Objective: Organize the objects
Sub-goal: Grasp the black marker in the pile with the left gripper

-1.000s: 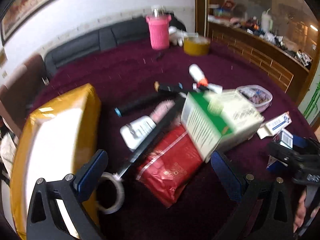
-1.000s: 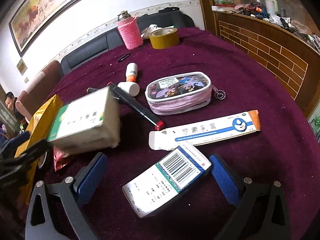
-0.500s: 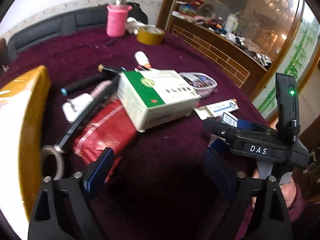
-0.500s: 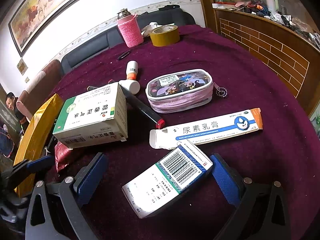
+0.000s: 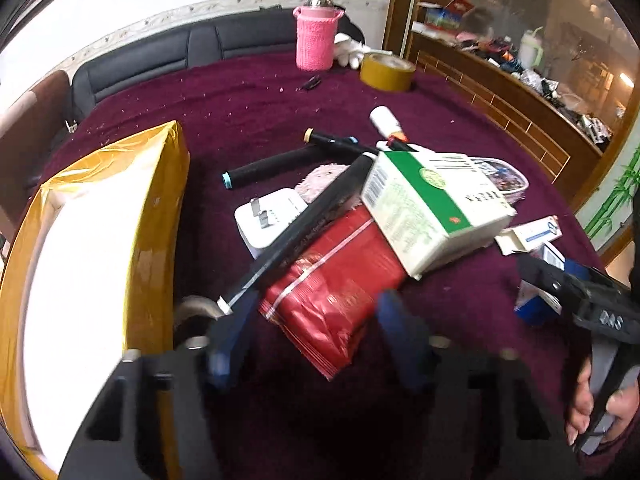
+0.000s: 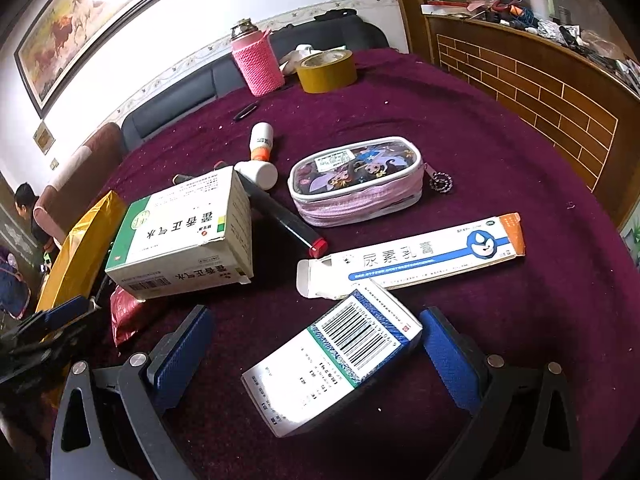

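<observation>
Seen from the left wrist, the left claw (image 5: 316,332) hangs over the desk (image 5: 240,104) with its maroon cloth; its jaws have just been closing and now stand partly apart, with the corner of a crinkled red foil pouch (image 5: 336,280) lying between the blue pads (image 5: 232,336), though the blur hides whether they touch it. On the pouch's far end rests a white and green cardboard medicine box (image 5: 432,208), tilted, and a long black marker (image 5: 304,224) lies slanted across the pouch and a white plug adapter (image 5: 268,224). A large parcel wrapped in yellow tape (image 5: 100,248) fills the left side, just beside the left pad. At the far edge stand a bottle in a pink knitted sleeve (image 5: 316,40) and a roll of yellow-brown tape (image 5: 386,70). The other tool, lettered "DAS", shows at the right edge with a hand (image 5: 588,404) under it. From the right wrist, the right claw (image 6: 316,356) is open, its jaws spread either side of a white carton with a barcode and a teal band (image 6: 332,368), clear of both pads. Beyond it lies a long white and blue ointment carton (image 6: 412,256) printed 尿素乳膏, one end flap open, then a pink zip pouch with a clear cartoon lid (image 6: 356,180). The medicine box reads 藿香正气水.
</observation>
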Demonstrator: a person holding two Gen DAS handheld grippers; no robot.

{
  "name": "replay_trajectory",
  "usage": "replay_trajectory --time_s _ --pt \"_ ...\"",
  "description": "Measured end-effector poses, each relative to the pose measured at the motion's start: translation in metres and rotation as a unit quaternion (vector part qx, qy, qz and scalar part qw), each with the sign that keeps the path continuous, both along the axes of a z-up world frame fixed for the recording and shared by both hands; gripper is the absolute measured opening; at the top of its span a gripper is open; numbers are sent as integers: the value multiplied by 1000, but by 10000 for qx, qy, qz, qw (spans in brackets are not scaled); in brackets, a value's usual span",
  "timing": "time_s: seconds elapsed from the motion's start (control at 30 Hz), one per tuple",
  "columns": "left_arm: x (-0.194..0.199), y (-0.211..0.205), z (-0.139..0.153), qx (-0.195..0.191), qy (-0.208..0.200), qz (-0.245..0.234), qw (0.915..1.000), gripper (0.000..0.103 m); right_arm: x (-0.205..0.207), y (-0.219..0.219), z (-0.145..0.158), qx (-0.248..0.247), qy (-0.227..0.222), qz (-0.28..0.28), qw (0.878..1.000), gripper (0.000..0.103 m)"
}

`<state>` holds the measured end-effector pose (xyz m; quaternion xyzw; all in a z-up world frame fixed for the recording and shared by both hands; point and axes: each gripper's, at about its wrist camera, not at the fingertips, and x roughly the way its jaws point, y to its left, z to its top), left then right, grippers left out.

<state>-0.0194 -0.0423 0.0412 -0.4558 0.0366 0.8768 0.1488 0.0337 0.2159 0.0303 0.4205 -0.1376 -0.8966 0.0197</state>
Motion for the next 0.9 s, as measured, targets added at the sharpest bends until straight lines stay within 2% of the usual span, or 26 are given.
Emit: replay_trajectory --time_s 0.17,0.23,0.33,0.4,0.43,0.53,0.77,0.9 --pt "-30 1 -1 -268 -196 -15 9994 50 0 0 0 -28 8 -24 10000 103" --pt "-41 6 -6 -505 -330 43 9982 50 0 0 0 -37 4 -25 10000 103" --pt "-48 13 -7 -522 -417 144 9977 50 -1 0 0 -44 1 -2 10000 103" --pt "-47 17 -7 -530 -386 152 9977 46 0 -1 -1 -38 -15 17 10000 103" --pt "-47 18 -7 -492 -374 127 9980 33 -1 -1 -1 -37 -35 32 10000 103" --pt "-41 21 -5 -405 -288 -20 9988 15 -1 -1 -2 -58 -70 37 10000 103" --pt "-22 9 0 102 -278 -50 9995 14 -3 4 -4 -193 -119 -4 9997 103" --pt "-10 -10 8 435 -215 124 9987 14 -3 6 -4 -254 -136 -25 9996 103"
